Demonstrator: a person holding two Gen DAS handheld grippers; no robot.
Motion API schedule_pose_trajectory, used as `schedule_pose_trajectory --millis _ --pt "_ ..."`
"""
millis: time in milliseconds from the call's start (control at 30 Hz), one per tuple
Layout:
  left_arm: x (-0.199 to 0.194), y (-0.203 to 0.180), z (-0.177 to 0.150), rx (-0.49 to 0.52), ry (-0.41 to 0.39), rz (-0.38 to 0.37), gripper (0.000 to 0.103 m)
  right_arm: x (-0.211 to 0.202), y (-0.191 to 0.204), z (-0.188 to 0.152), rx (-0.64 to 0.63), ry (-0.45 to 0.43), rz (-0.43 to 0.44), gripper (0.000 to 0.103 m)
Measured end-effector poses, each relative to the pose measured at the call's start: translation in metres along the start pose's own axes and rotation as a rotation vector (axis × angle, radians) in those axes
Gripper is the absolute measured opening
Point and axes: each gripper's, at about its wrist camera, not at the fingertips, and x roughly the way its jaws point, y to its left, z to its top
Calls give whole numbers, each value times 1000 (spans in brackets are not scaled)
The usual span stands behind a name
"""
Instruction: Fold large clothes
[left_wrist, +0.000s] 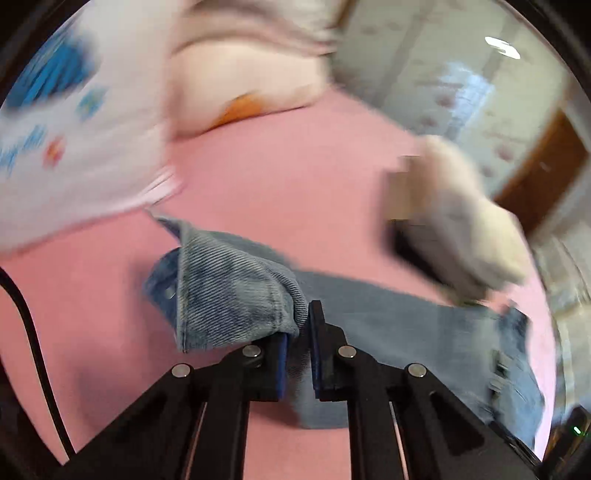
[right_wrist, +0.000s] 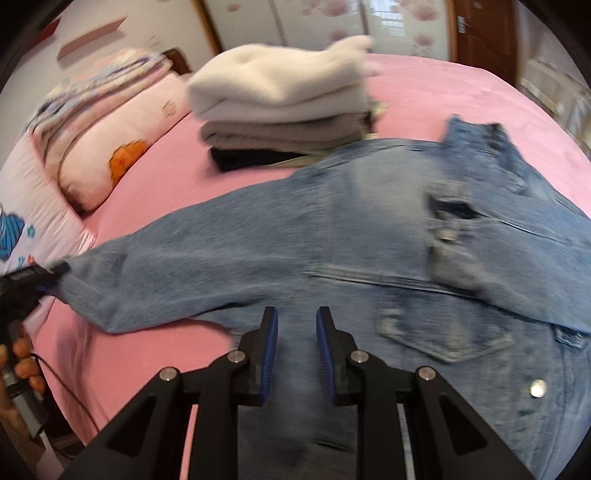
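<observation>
A blue denim jacket (right_wrist: 369, 229) lies spread on the pink bed (right_wrist: 461, 92). Its left sleeve (right_wrist: 155, 273) stretches out to the left. My left gripper (left_wrist: 299, 325) is shut on the sleeve's cuff (left_wrist: 229, 291) and holds it lifted above the bed; it also shows at the left edge of the right wrist view (right_wrist: 55, 269). My right gripper (right_wrist: 295, 317) is open and empty, hovering just above the jacket's front near a chest pocket (right_wrist: 443, 332).
A stack of folded clothes (right_wrist: 288, 107), white on grey on black, sits on the bed beyond the jacket; it also shows in the left wrist view (left_wrist: 461, 229). Pink pillows (right_wrist: 110, 147) and a printed quilt (left_wrist: 74, 129) lie at the bed's head. A wardrobe and door stand behind.
</observation>
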Motion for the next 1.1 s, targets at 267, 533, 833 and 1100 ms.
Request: schedule_pose_trajectory --millis 267,533,833,1100 --pt "-6 -237 -64 434 41 -249 8 -44 -112 -10 187 -60 -60 21" --pt "65 -346 -197 669 307 -252 26 -67 -211 -33 334 -56 -128 21" --pt "16 -335 -204 622 254 -305 55 -65 -225 -38 366 -47 -16 22" --pt "-14 -278 -174 504 112 -138 58 -59 -193 -34 315 -44 116 51"
